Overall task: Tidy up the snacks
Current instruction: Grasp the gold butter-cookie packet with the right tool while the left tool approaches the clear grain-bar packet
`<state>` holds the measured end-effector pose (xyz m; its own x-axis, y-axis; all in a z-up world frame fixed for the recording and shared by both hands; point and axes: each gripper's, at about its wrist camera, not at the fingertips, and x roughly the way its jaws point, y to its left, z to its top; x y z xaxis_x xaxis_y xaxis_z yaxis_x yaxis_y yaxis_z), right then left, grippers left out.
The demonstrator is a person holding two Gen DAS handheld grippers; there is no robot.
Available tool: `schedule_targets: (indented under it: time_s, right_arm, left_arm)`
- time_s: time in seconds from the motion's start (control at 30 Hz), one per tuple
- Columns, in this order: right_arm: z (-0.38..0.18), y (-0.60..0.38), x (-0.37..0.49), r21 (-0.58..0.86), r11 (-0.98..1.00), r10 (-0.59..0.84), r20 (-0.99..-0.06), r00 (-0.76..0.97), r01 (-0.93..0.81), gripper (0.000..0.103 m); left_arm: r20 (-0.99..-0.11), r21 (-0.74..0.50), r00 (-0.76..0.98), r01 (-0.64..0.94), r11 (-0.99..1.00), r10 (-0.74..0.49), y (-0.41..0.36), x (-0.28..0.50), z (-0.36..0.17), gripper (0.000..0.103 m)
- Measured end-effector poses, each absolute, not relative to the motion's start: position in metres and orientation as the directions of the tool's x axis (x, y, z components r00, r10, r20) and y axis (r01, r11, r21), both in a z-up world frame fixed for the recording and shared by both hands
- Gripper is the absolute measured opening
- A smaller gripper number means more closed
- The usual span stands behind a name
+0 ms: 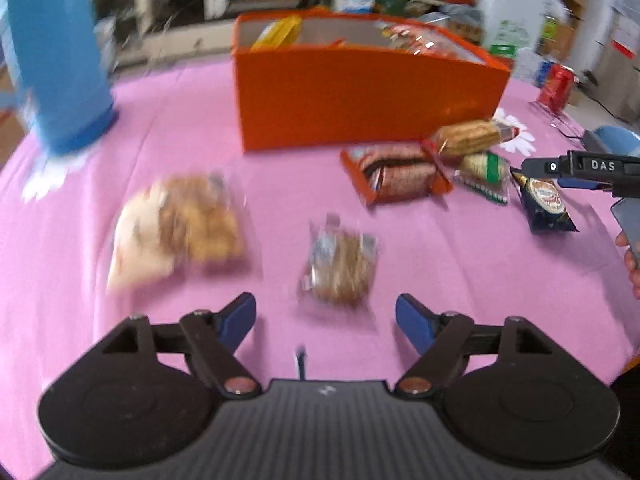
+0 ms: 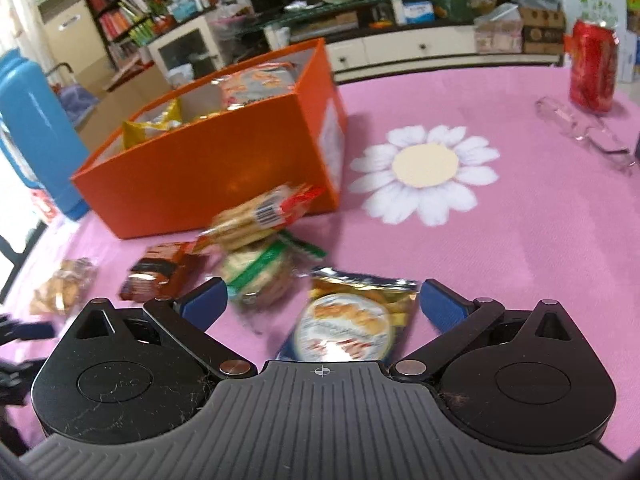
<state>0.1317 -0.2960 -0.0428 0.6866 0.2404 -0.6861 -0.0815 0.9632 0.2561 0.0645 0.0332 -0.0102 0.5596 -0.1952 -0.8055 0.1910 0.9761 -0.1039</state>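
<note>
Right gripper [image 2: 322,300] is hovering, jaws spread, over the dark-blue cookie packet [image 2: 348,324] lying near the orange box [image 2: 208,164]. Left gripper [image 1: 325,314] is likewise open, empty. Packet appears light, crinkly, crushable; pinch across its sealed edges.

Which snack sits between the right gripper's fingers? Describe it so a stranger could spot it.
Start at the orange box on the pink tablecloth. Nearest the right gripper, between its open fingers, lies a dark-blue packet with a gold top and round biscuit picture; neighbours are clear-wrapped.

A lived-in home — crowded bookshelf [image 2: 120,12]; low white cabinet [image 2: 420,46]; daisy-print pink tablecloth [image 2: 520,260].
</note>
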Motion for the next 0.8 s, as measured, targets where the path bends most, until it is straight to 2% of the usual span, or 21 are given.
schedule_targets:
  time_s: [0.13,0.2,0.4,0.53,0.63,0.7,0.8]
  right_arm:
    - [-0.046,-0.312,0.135,0.276,0.961,0.209,-0.695,0.688,-0.014,0.094]
    - [-0.046,-0.32,0.134,0.314,0.949,0.223,-0.689,0.689,0.007,0.094]
    - [-0.045,-0.34,0.129,0.446,0.894,0.286,-0.65,0.704,0.049,0.094]
    - [-0.044,-0.35,0.129,0.465,0.882,0.281,-0.645,0.71,0.073,0.094]
    - [-0.044,-0.347,0.13,0.449,0.893,0.295,-0.653,0.697,0.042,0.094]
    - [-0.043,-0.338,0.129,0.408,0.913,0.296,-0.664,0.686,0.001,0.094]
    - [-0.044,-0.317,0.126,0.329,0.941,0.299,-0.688,0.661,-0.083,0.094]
  left_arm:
    - [-0.785,-0.174,0.57,0.174,0.969,-0.244,0.027,0.045,-0.013,0.078]
    - [-0.789,-0.169,0.56,0.196,0.966,-0.251,0.018,0.054,-0.016,0.078]
    - [-0.783,-0.262,0.541,0.159,0.952,-0.306,0.019,0.086,-0.021,0.084]
    - [-0.784,-0.239,0.563,0.116,0.964,-0.262,0.029,0.121,-0.02,0.085]
    - [-0.787,-0.255,0.555,0.104,0.961,-0.268,0.034,0.137,-0.018,0.087]
    - [-0.787,-0.265,0.552,0.103,0.959,-0.277,0.033,0.137,-0.018,0.095]
    - [-0.795,-0.201,0.562,0.11,0.974,-0.227,0.021,0.131,-0.021,0.096]
